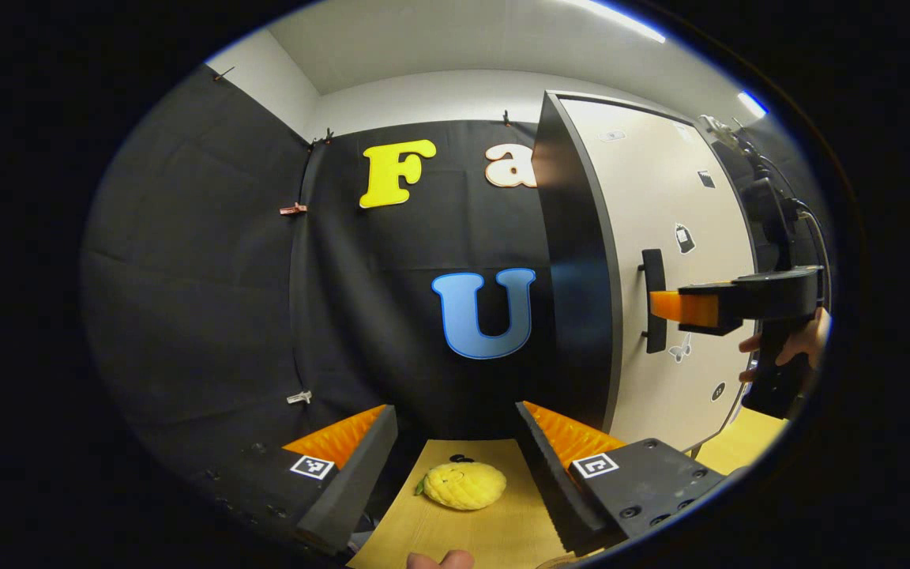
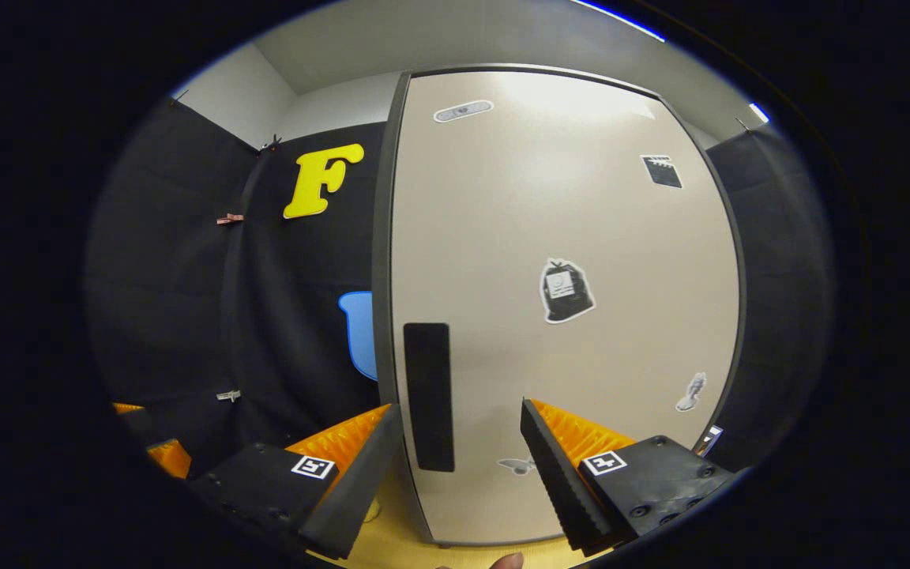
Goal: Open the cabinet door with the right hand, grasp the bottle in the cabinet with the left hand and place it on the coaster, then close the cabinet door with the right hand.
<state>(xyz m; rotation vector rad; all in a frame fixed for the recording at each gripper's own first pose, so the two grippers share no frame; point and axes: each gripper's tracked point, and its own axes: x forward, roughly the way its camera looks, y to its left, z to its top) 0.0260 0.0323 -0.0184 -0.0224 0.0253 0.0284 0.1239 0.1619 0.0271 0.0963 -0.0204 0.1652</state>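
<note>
Right now the cabinet door (image 2: 565,300) is sitting shut, pale and tall, w/ a dark handle (image 2: 429,397) near its left edge; in the right gripper view the right gripper (image 2: 455,466) is waiting just in front of that handle, fingers wide apart, nothing between them; the handle is showing in the gap, a bit nearer the left finger, not touching either one. Some small stickers (image 2: 565,291) are sitting on the door.

In the left gripper view the left gripper (image 1: 455,466) is hanging over the wood table (image 1: 502,529), fingers apart too, holding nothing; a soft yellow toy (image 1: 463,484) is lying on the table between them, farther off. Off to the right the cabinet (image 1: 581,269) is standing w/ its dark side facing this way; the other gripper (image 1: 664,307) is poking its tip at the handle (image 1: 654,300), right at it, but can't tell if it's touching; a hand (image 1: 787,352) is gripping its grip.

Can't see the bottle or the coaster; door's closed, so can't tell where the bottle is.
</note>
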